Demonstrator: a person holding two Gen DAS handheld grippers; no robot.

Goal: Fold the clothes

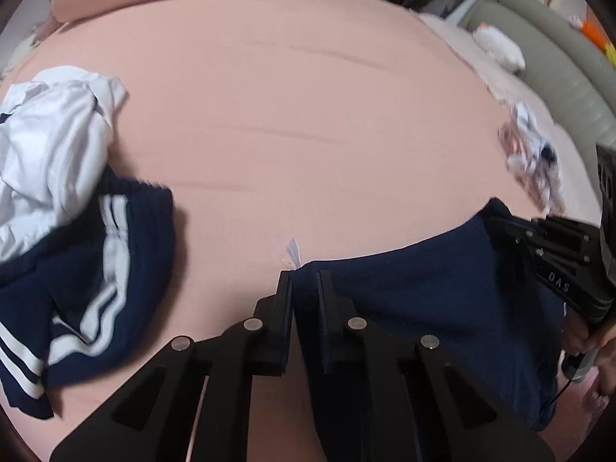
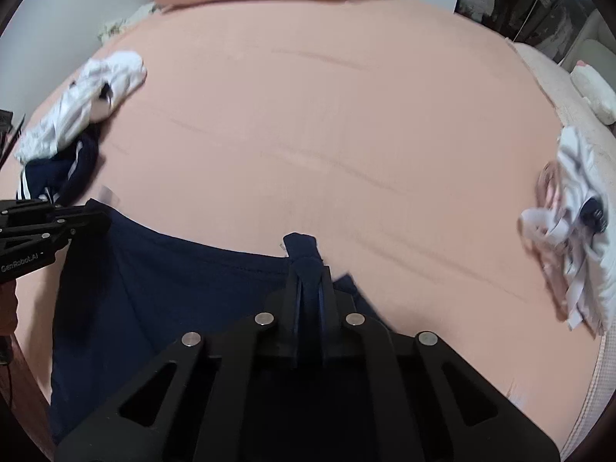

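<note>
While the navy garment (image 2: 161,292) lies low in the frame on the pink bedsheet (image 2: 308,115), the right gripper (image 2: 310,269) pinches its bunched edge and the left gripper (image 1: 306,285) clamps another edge; white-and-navy clothes (image 1: 57,192) sit at left

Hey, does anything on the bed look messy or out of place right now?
Yes. A white and navy striped pile lies crumpled at the left of the pink sheet, and a smaller white bundle is wadded near the right edge. Both tongs, left and right, pinch the navy garment.
</note>
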